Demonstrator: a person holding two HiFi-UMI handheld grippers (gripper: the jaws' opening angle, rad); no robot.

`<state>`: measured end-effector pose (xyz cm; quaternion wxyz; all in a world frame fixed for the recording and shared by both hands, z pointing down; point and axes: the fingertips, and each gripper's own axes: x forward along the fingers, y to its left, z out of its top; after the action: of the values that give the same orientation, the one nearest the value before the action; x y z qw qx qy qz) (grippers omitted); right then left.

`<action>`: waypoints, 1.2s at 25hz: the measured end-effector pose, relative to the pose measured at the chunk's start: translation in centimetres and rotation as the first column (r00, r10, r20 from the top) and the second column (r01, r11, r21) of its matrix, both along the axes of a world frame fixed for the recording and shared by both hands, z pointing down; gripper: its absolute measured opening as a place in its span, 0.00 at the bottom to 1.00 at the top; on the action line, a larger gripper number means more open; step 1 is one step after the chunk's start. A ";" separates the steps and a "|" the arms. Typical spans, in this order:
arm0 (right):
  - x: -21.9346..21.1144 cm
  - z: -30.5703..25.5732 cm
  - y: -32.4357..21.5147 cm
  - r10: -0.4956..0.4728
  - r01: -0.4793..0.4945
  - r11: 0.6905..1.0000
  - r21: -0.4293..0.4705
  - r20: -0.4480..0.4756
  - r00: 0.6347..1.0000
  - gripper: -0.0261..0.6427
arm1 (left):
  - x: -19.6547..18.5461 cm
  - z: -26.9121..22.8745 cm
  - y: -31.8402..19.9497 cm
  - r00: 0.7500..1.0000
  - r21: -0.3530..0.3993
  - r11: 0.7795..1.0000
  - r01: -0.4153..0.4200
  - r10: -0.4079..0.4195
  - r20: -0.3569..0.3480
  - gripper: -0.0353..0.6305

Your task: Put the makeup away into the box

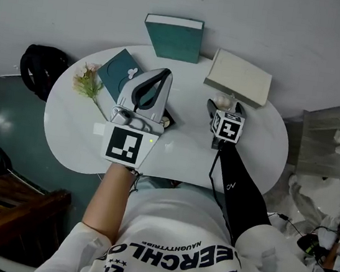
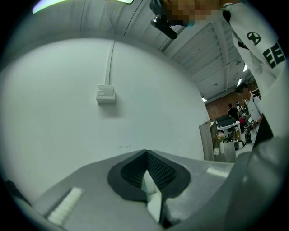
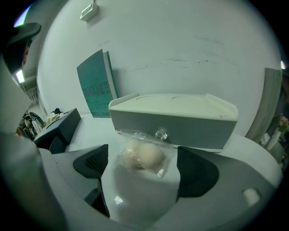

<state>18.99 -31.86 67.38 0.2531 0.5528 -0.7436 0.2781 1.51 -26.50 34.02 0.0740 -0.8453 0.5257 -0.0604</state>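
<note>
A beige makeup puff in a clear bag point(image 3: 142, 155) lies on the white table point(image 1: 173, 158), between the wide-apart jaws of my right gripper point(image 3: 144, 166); neither pad touches it. Just behind it stands the cream-topped grey box point(image 3: 174, 119) with a crystal knob point(image 3: 161, 133) on its front. From the head view the puff point(image 1: 224, 101) sits at the tip of my right gripper point(image 1: 225, 108), in front of the box point(image 1: 238, 77). My left gripper point(image 1: 164, 73) hovers at the table's middle, and its tips point(image 2: 146, 153) meet; a pale sliver shows behind them, and I cannot make out what it is.
A teal book point(image 1: 173, 37) stands against the wall at the back. A dark teal case point(image 1: 117, 71) and a small flower sprig point(image 1: 88, 82) lie at the table's left. On the floor are a black bag point(image 1: 41, 70) at left and a wooden chair point(image 1: 14, 217).
</note>
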 end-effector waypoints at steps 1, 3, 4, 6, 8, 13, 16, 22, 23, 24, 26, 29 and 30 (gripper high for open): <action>0.0 0.4 0.0 -0.009 0.009 1.000 -0.020 0.001 1.000 0.78 | -0.1 0.1 0.0 1.000 -0.002 1.000 0.002 -0.002 0.002 0.05; 0.0 0.8 0.3 -0.037 0.037 0.997 -0.061 0.006 0.999 0.44 | -0.3 0.3 0.0 1.000 -0.006 1.000 0.002 -0.002 -0.001 0.05; 0.0 0.8 0.4 -0.047 0.047 0.996 -0.070 0.012 0.999 0.38 | -0.4 0.4 0.0 1.000 -0.008 1.000 0.003 -0.003 -0.003 0.05; -0.1 0.6 0.6 -0.064 0.064 0.996 -0.060 0.008 0.998 0.32 | -0.5 0.5 0.0 1.000 -0.009 1.000 0.006 -0.006 -0.001 0.05; -0.2 0.3 0.8 -0.080 0.079 0.996 -0.039 -0.008 0.997 0.31 | -0.4 0.5 0.0 1.000 -0.006 1.000 0.004 -0.004 0.003 0.05; -0.7 -3.1 0.9 -0.115 0.118 0.989 0.086 -0.033 0.993 0.31 | 0.0 0.0 0.1 1.000 0.006 1.000 -0.011 0.011 0.006 0.05; -0.7 -7.3 0.5 -0.118 0.122 0.970 0.209 -0.030 0.993 0.31 | 0.3 -0.5 0.2 1.000 0.016 1.000 -0.015 0.015 0.002 0.05; -0.7 -17.7 -0.3 -0.121 0.110 0.889 0.445 -0.005 0.993 0.32 | 0.6 -2.0 0.2 1.000 0.043 0.999 -0.013 0.014 -0.010 0.05; -0.5 -19.4 -0.3 -0.118 0.104 0.870 0.481 -0.002 0.993 0.32 | 0.6 -2.2 0.1 1.000 0.049 0.999 -0.011 0.012 -0.012 0.05; -0.3 -21.1 -0.2 -0.115 0.100 0.852 0.514 -0.003 0.993 0.32 | 0.6 -2.5 0.1 1.000 0.053 0.999 -0.008 0.009 -0.016 0.05; 0.1 -23.8 0.1 -0.114 0.106 0.816 0.568 -0.023 0.993 0.32 | 0.5 -2.9 0.2 1.000 0.059 0.998 0.001 0.000 -0.025 0.05; 0.8 -27.2 1.0 -0.103 0.130 0.765 0.631 -0.080 0.992 0.33 | 0.0 -3.5 0.5 0.999 0.068 0.997 0.019 -0.017 -0.031 0.05; 1.0 -28.3 1.3 -0.096 0.128 0.747 0.653 -0.085 0.992 0.33 | -0.1 -3.7 0.5 0.999 0.073 0.997 0.023 -0.021 -0.029 0.05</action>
<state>20.01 -30.57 39.06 0.0763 0.5670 -0.8196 -0.0289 1.40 -26.01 30.29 0.0969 -0.8369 0.5379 -0.0297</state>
